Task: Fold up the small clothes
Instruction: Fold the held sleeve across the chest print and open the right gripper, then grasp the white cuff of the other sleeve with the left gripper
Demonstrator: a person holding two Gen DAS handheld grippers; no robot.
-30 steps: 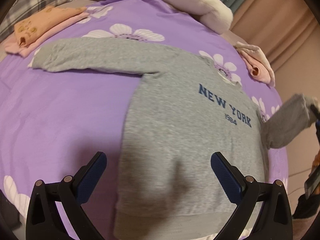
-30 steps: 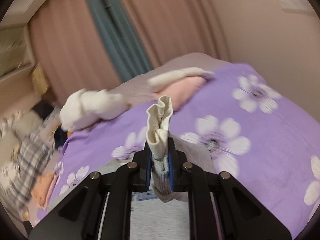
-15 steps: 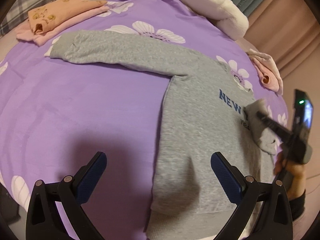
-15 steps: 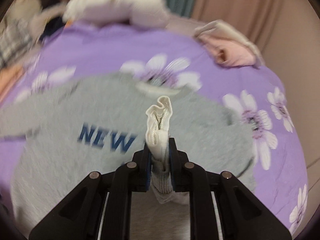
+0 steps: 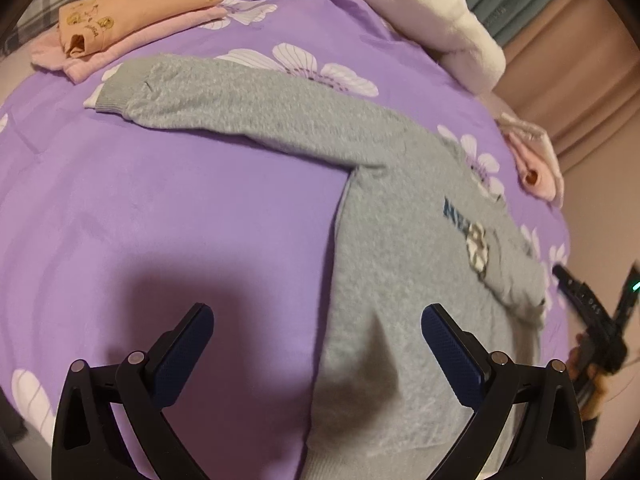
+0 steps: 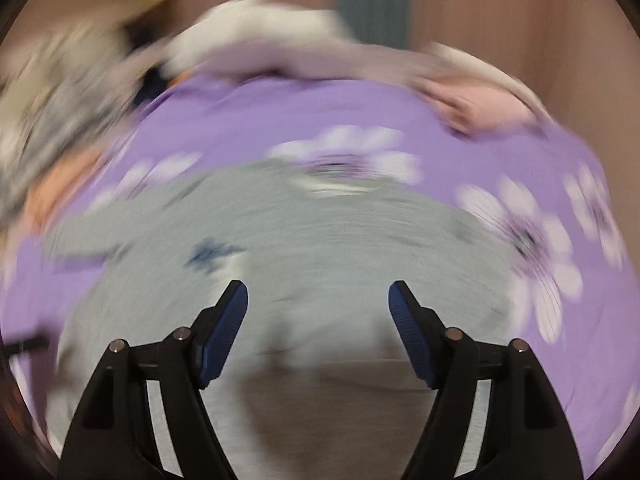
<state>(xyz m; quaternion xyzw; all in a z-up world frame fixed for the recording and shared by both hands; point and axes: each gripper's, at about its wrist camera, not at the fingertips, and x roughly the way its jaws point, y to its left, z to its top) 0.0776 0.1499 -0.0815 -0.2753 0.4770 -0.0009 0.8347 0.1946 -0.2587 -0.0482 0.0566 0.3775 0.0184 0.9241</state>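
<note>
- Grey sweatshirt (image 5: 404,264) is lying flat on the purple flowered bedspread (image 5: 160,216), one sleeve stretching out toward the folded orange and pink clothes (image 5: 120,24), the other sleeve (image 5: 504,268) lying folded across the chest print.
- Right gripper (image 6: 318,308) is hanging over the sweatshirt; its jaws have just been opening and are standing wide, nothing between them.
- Left gripper (image 5: 318,344) is hovering over the sweatshirt's hem edge, jaws wide, gripping nothing.
- White plush bundle (image 5: 432,16) is sitting beyond the sweatshirt.
</note>
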